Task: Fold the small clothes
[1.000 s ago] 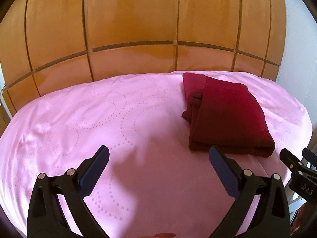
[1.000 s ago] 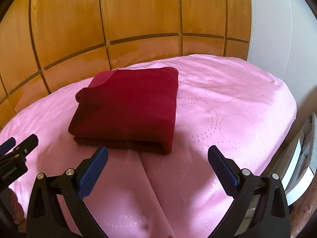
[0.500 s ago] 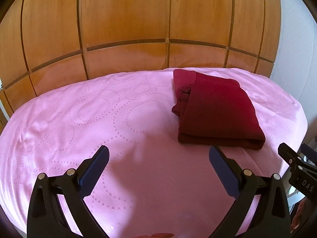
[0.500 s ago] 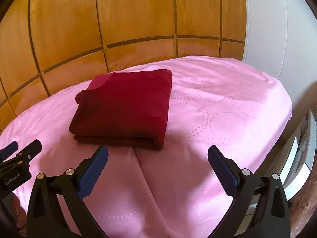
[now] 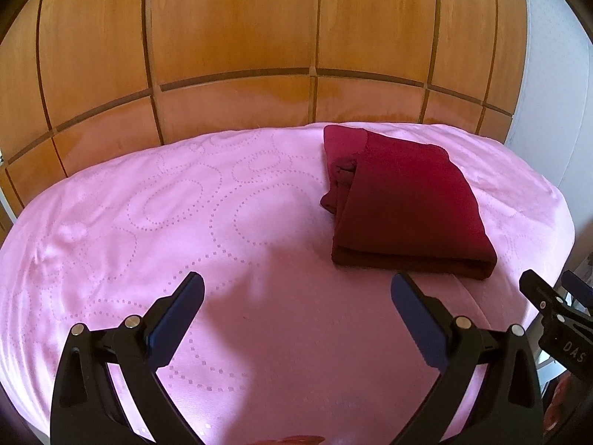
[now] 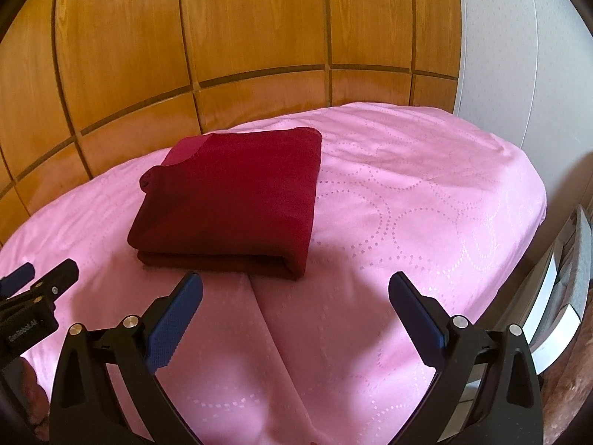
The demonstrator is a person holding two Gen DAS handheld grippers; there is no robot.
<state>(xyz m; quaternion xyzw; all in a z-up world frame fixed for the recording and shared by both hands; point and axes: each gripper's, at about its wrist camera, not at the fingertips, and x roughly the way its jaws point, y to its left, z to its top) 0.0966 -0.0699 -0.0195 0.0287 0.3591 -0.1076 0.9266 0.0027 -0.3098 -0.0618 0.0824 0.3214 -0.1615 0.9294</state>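
Behind everything I see a wall of orange-brown wood panels (image 5: 237, 37), with a pale wall (image 6: 519, 55) at the right. Below it spreads the bed, covered in a glossy pink sheet (image 5: 222, 222) stitched with dotted rings; a crease runs through the sheet toward me in the right view.

On the far right part of the bed, from my left view, lies the dark red garment (image 5: 404, 200), folded into a thick rectangular packet. It looks finished, or nearly so. Its long axis runs from near me toward the panelled wall, slightly slanted. The rounded fold faces me, and looser layered edges bunch on its left side near the far end, where a lighter red band shows. From my right view the same garment (image 6: 229, 196) sits left of centre.

I judge it soft, light and limp, a knit that would sag and unfold if lifted by one corner. The satin-like sheet probably lets it slide. I would pinch through all layers at the near fold, one grip at each near corner.

My left tongs (image 5: 296, 289) are spread wide and empty, above bare sheet, short of the garment. My right tongs (image 6: 295, 287) are likewise released, holding nothing, just before the packet's near edge.
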